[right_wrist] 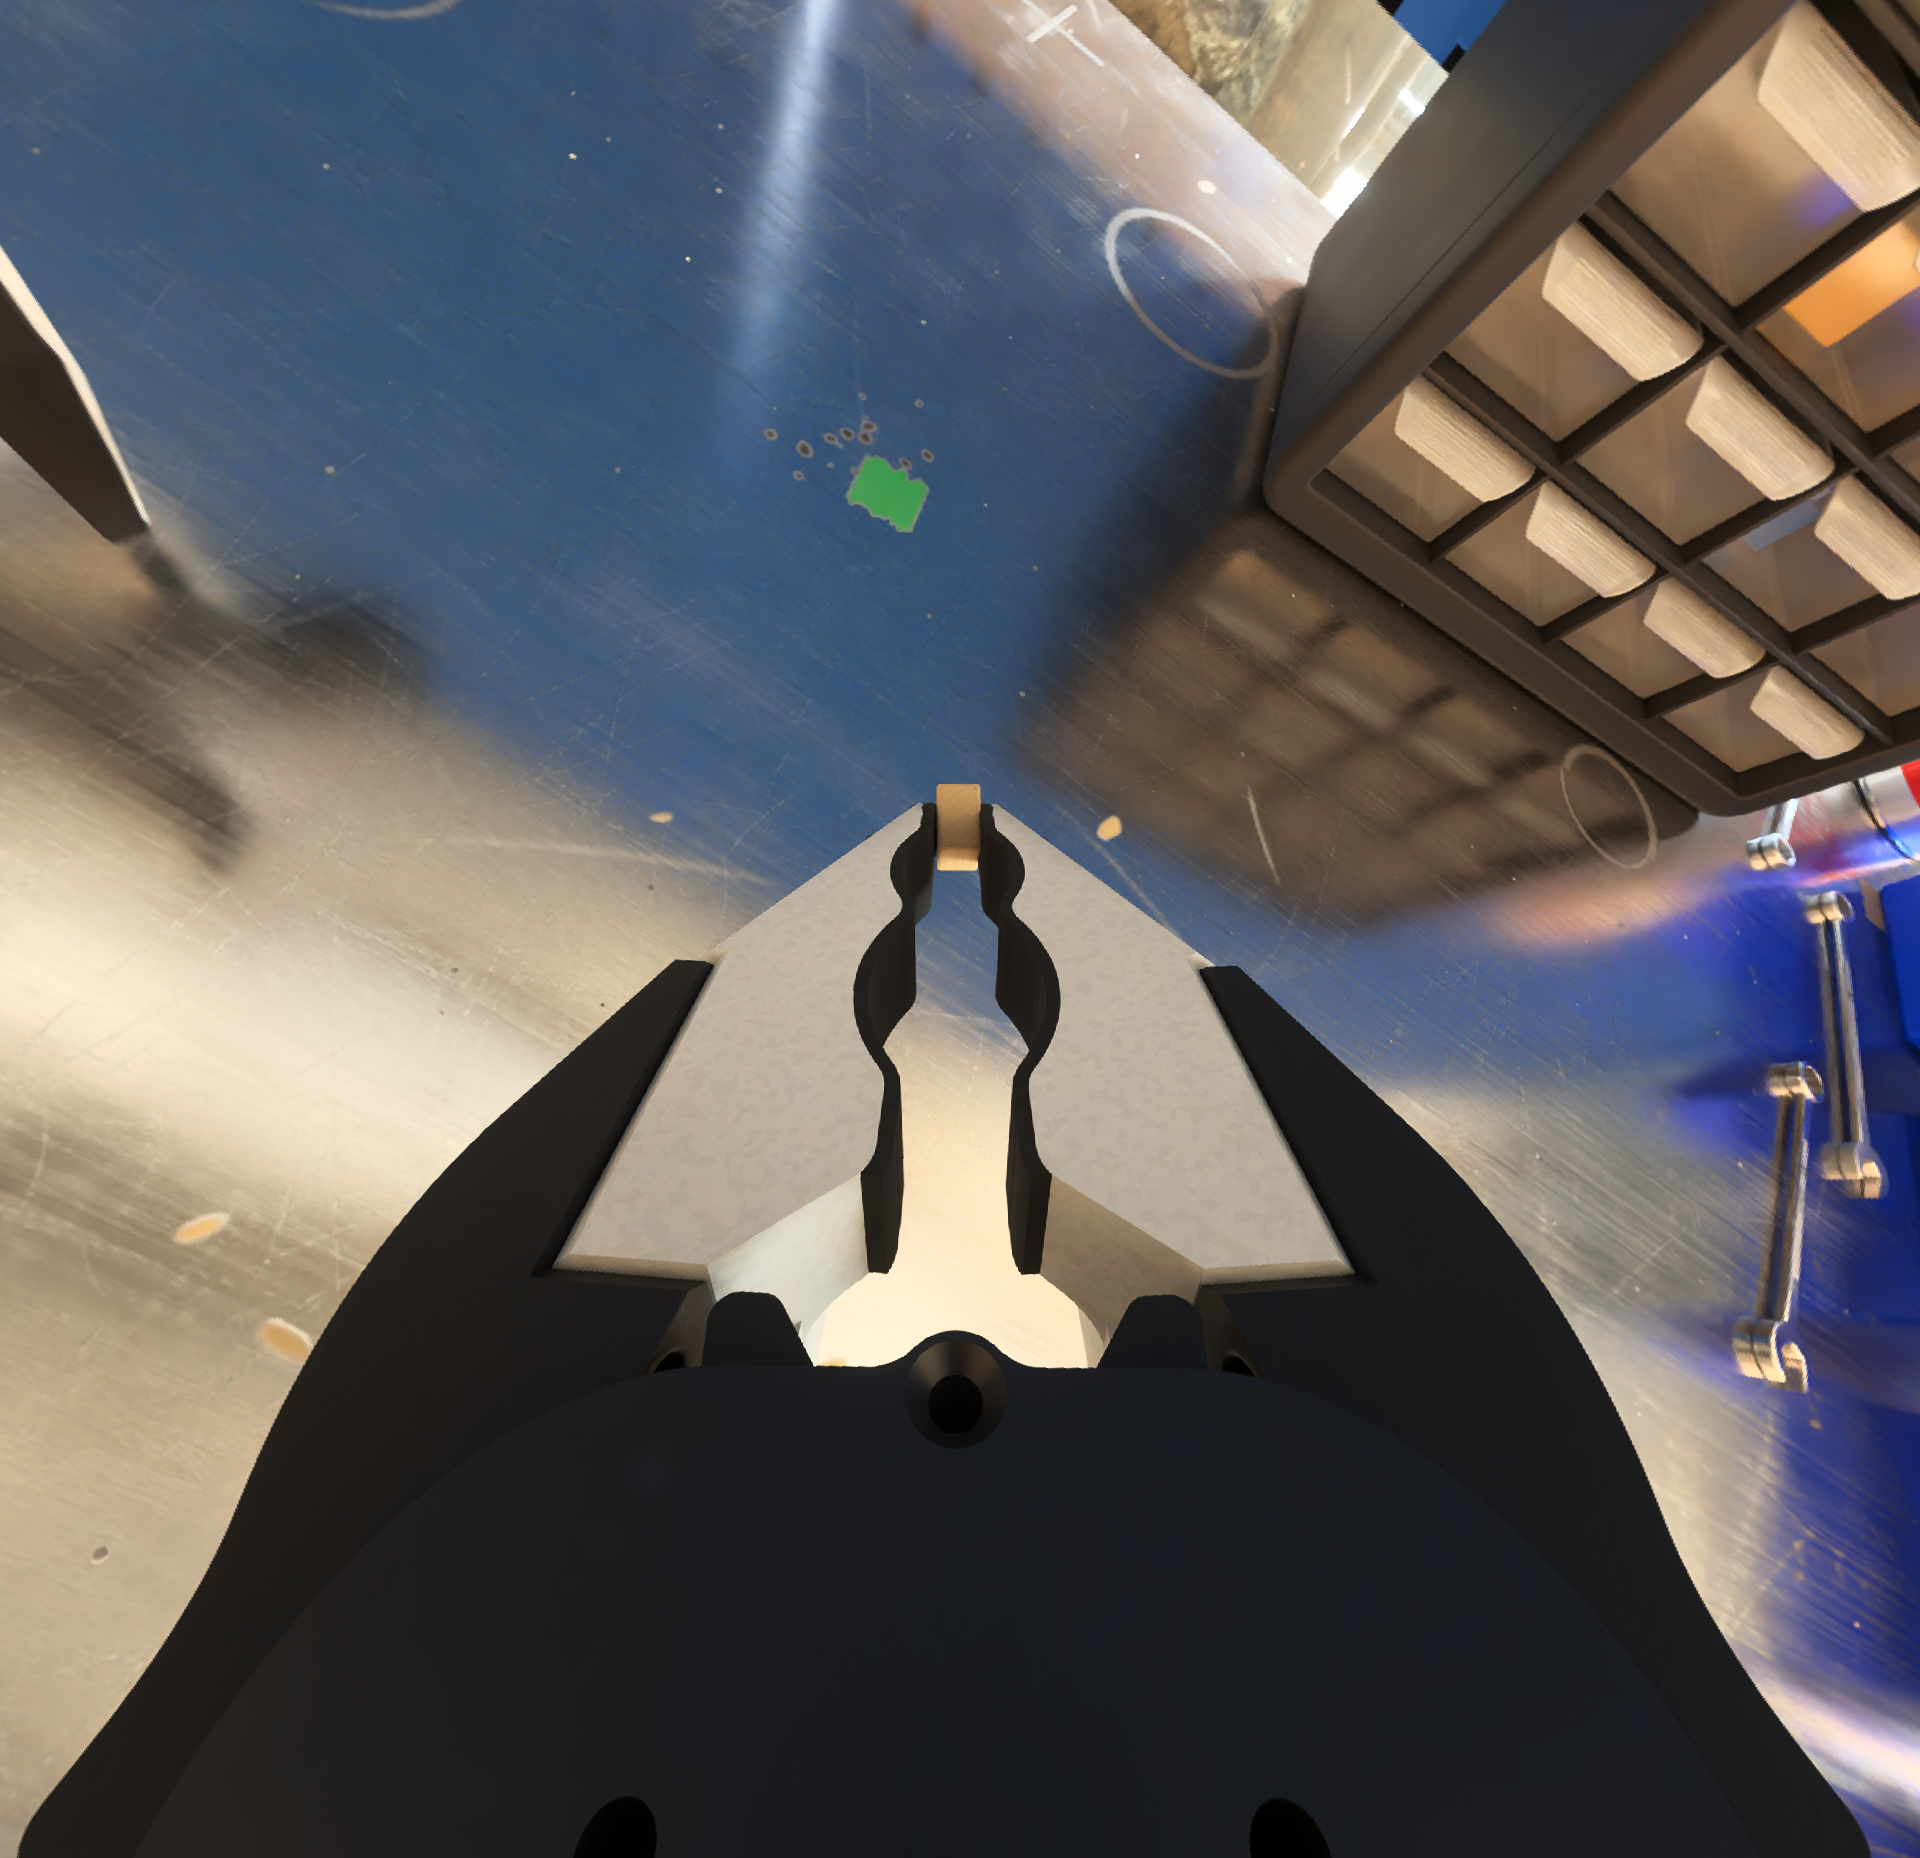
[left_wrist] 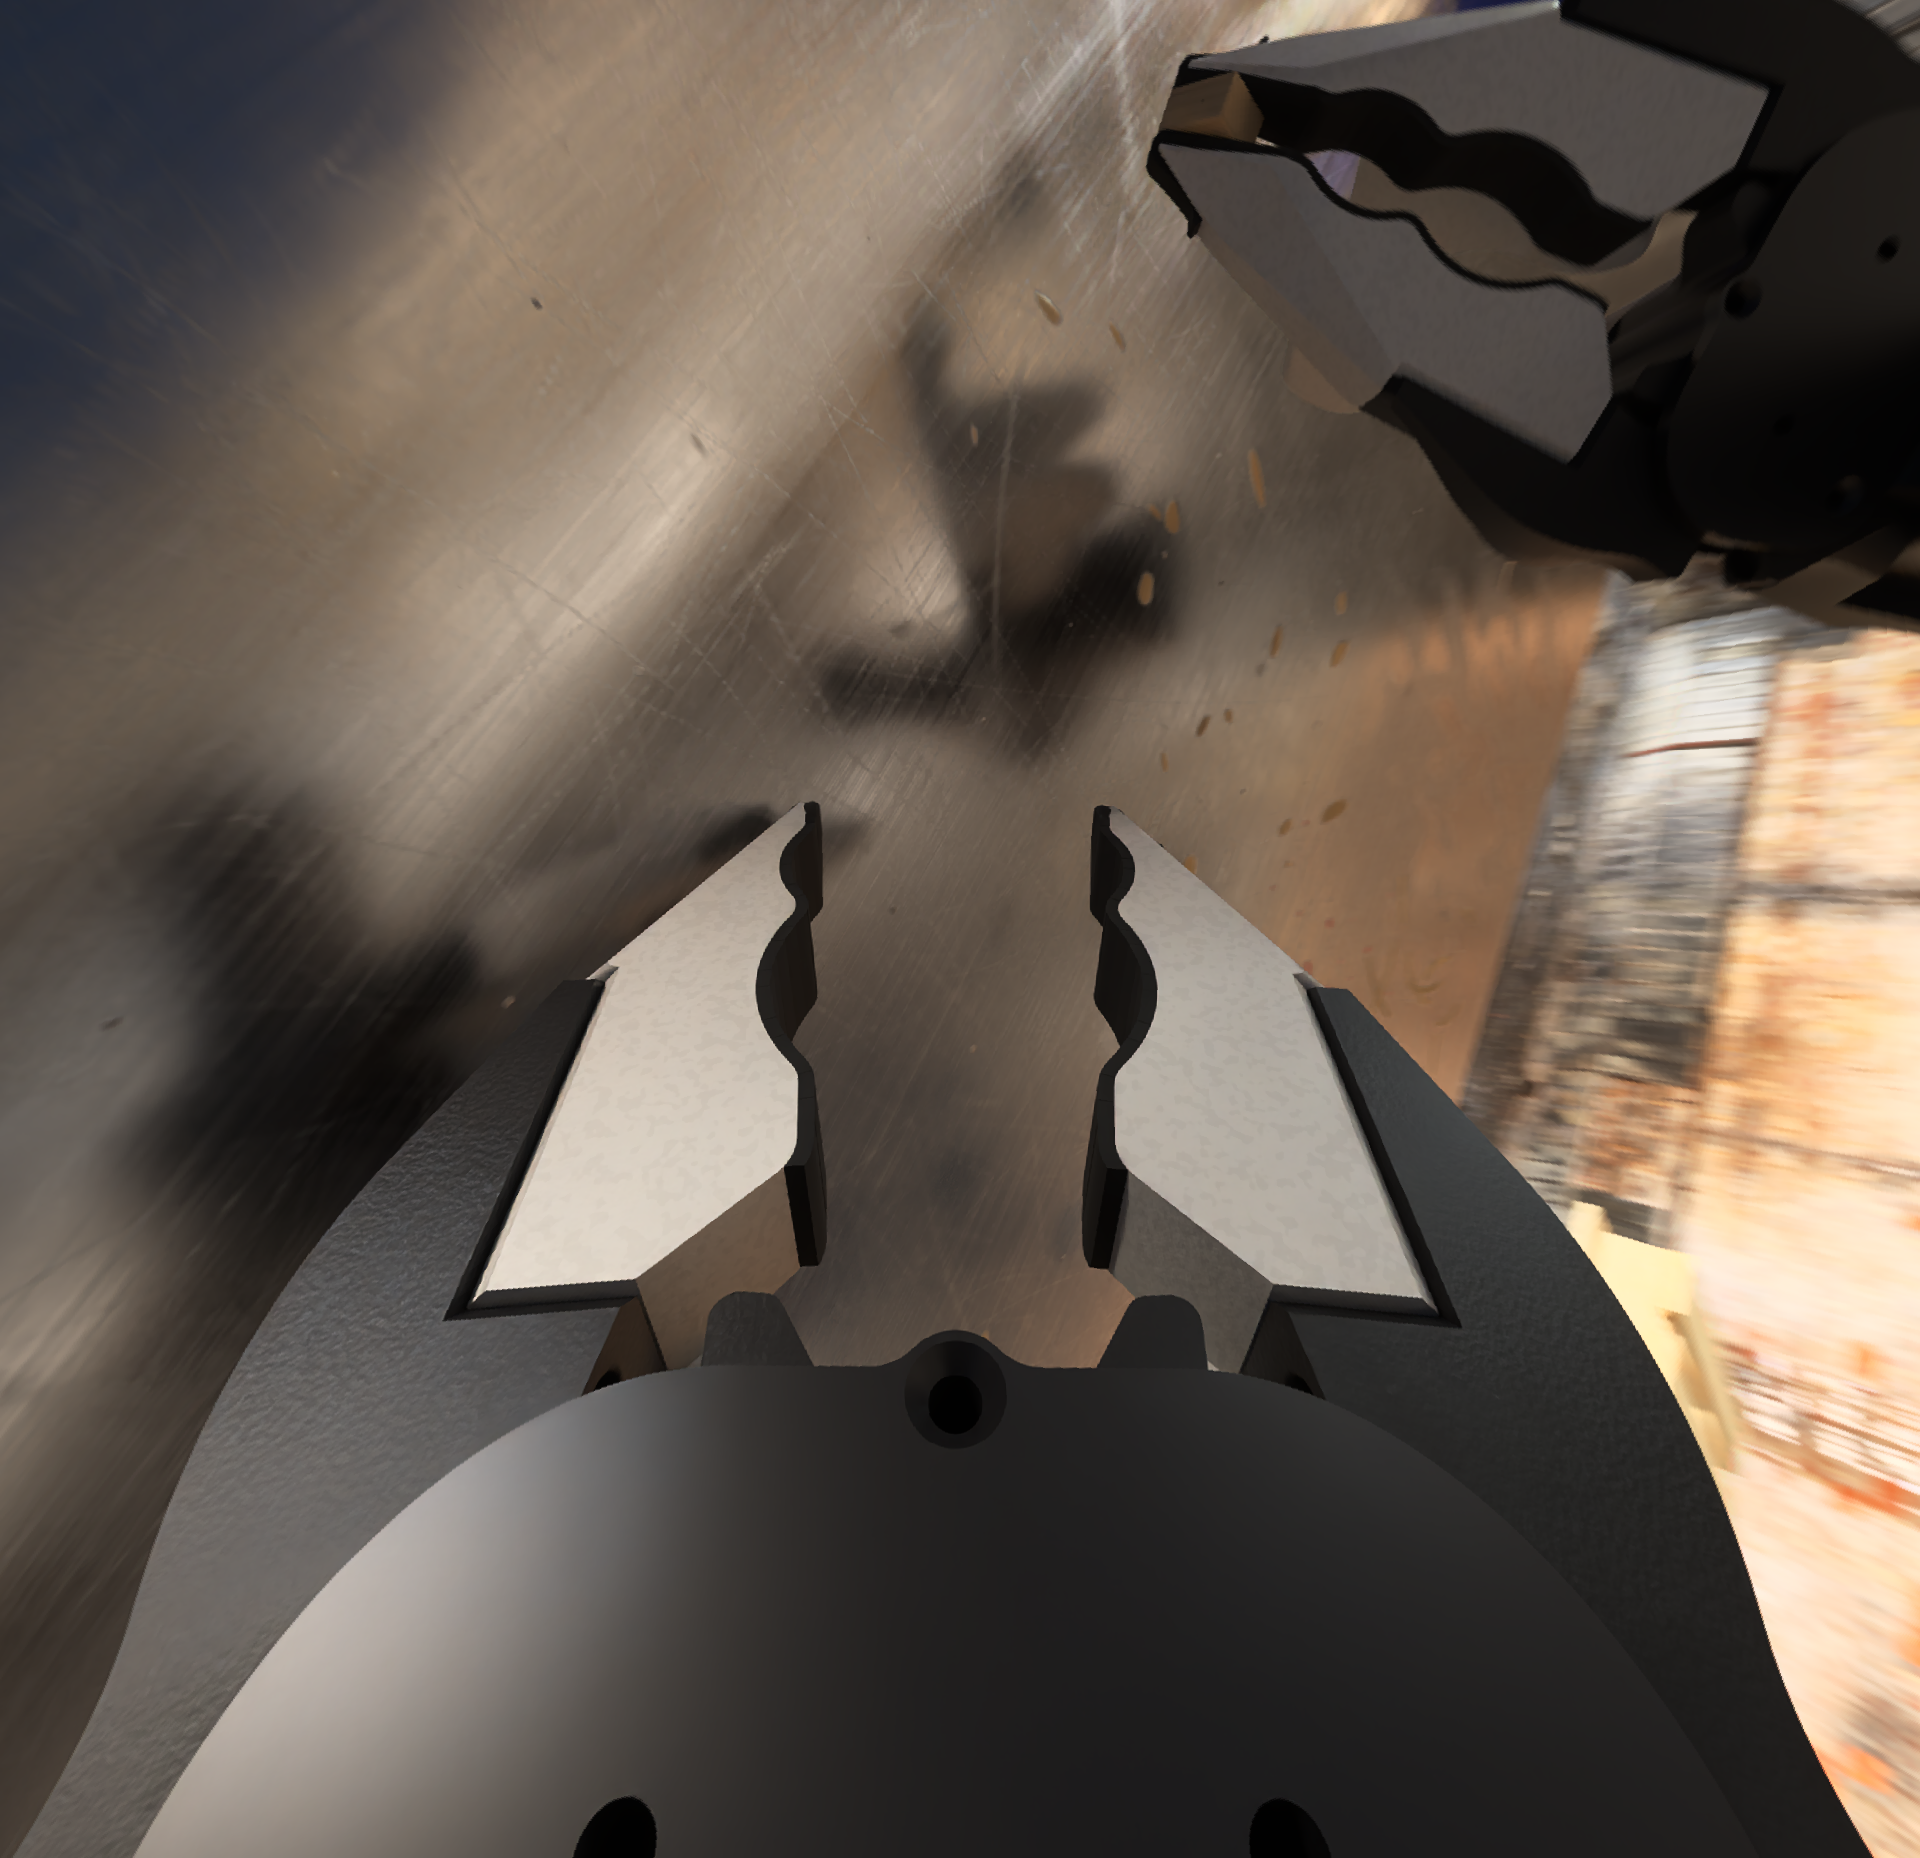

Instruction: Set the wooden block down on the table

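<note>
A: Right hand-held gripper [right_wrist: 957, 821] pinched nearly closed on the wooden block [right_wrist: 957, 827], gripped only at the very fingertips, pale end poking out in front.

B: Same from the other side: block [left_wrist: 1222, 104] just a sliver between those tips, held clear above the worktop [left_wrist: 520, 458]. Not yet down.

A: Tip grip probably chosen so the block can meet the surface before the fingers do. Scratched metal worktop [right_wrist: 623, 250] below, green patch [right_wrist: 888, 494] ahead, likely the target spot, though hard to confirm.

B: Left hand-held gripper [left_wrist: 956, 821] spread well apart, nothing between the fingers, hovering over bare metal. Kept off to the side, apparently to leave room.

A: Dark drawer cabinet [right_wrist: 1621, 437] off to the right, well apart from the block. No obstacle along the way down.

B: Next, by the look of it: lower straight, let the block touch, then ease open. Risk of tipping with so little held.
</note>
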